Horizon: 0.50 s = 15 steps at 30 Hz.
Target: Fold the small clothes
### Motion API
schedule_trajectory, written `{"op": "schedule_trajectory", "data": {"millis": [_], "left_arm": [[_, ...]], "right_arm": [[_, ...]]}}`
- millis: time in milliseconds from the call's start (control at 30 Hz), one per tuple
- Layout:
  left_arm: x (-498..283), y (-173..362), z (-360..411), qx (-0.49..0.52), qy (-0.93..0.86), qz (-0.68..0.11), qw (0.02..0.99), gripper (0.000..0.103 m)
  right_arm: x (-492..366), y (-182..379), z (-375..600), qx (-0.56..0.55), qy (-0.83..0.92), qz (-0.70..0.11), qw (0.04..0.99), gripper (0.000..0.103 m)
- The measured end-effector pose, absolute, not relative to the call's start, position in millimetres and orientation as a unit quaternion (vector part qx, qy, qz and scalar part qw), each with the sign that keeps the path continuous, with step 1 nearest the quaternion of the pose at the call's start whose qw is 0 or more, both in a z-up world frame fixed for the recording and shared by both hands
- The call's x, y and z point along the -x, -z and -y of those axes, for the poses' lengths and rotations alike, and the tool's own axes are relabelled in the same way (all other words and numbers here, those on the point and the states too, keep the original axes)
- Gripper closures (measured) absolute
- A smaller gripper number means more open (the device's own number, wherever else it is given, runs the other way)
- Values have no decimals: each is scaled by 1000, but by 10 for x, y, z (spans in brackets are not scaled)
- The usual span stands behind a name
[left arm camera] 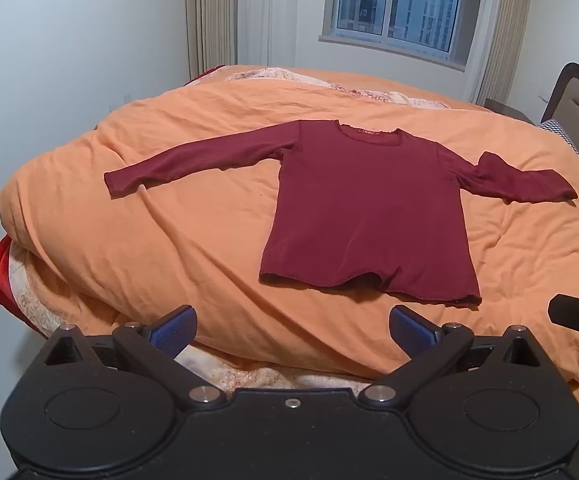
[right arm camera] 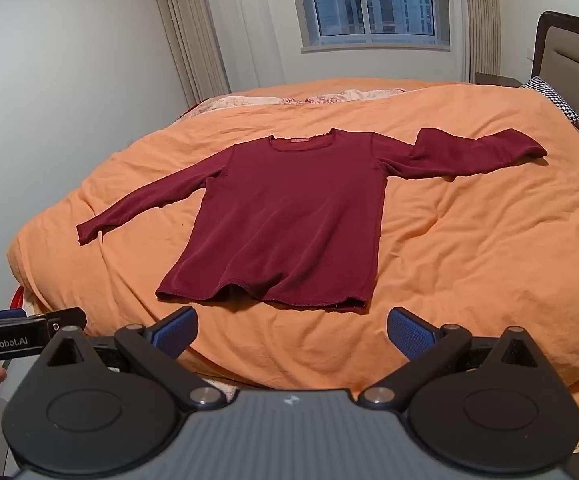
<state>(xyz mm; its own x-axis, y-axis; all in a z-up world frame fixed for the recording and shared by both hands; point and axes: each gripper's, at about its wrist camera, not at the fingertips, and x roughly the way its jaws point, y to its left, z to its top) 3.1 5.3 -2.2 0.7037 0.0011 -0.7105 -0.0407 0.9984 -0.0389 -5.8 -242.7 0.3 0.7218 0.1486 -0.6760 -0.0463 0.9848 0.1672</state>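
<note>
Maroon long-sleeve shirt [left arm camera: 369, 208] flat mid-bed, hem near foot edge of orange duvet [left arm camera: 169, 248]; left claw [left arm camera: 292, 330] and right claw [right arm camera: 292, 330] released, clear of hem.

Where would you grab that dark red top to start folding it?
Probably the red top by its sleeve cuffs, left gripper from the left, right gripper from the right. Both sleeves lie spread out from the body on the orange duvet, their ends free to pinch.

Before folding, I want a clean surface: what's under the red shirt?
The red shirt lies flat on an orange duvet. What the shirt covers can't be seen.
</note>
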Motion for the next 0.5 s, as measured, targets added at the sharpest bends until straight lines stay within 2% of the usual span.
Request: {"op": "schedule_trajectory", "data": {"millis": [500], "left_arm": [[-30, 31, -8, 25, -12, -387, 922, 1]], "right_arm": [[28, 90, 2425, -57, -27, -394, 917, 0]]}}
